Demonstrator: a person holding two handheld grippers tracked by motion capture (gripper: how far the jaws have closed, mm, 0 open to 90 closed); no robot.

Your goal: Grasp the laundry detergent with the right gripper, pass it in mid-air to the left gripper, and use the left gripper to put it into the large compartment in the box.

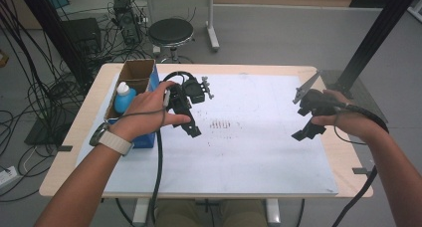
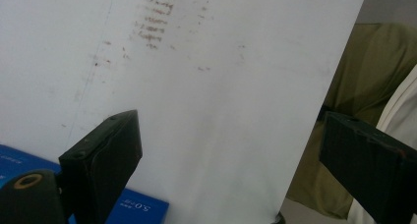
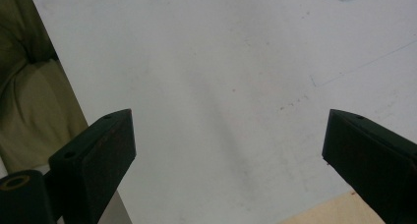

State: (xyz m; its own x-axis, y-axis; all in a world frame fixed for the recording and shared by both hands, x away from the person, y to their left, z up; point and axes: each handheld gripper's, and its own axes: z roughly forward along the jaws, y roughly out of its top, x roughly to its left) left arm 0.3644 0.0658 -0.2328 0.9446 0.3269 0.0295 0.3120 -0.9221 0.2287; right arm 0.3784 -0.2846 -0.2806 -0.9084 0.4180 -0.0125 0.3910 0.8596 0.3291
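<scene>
My left gripper [image 1: 186, 118] is held low over the white sheet [image 1: 249, 152] on the table, next to the cardboard box. In the left gripper view its jaws [image 2: 228, 135] stand wide open with nothing between them, above the sheet and some red-brown smudges [image 2: 155, 22]. My right gripper [image 1: 304, 116] hovers near the sheet's right edge. Its jaws [image 3: 228, 128] are also wide open and empty over bare sheet.
An open cardboard box [image 1: 133, 77] at the table's left holds a blue bottle with a white cap [image 1: 123, 97]. A flat blue box [image 2: 133, 209] lies under my left hand. Red-brown smudges [image 1: 221, 123] mark the sheet's middle. A stool [image 1: 170, 33] and cables stand beyond the table.
</scene>
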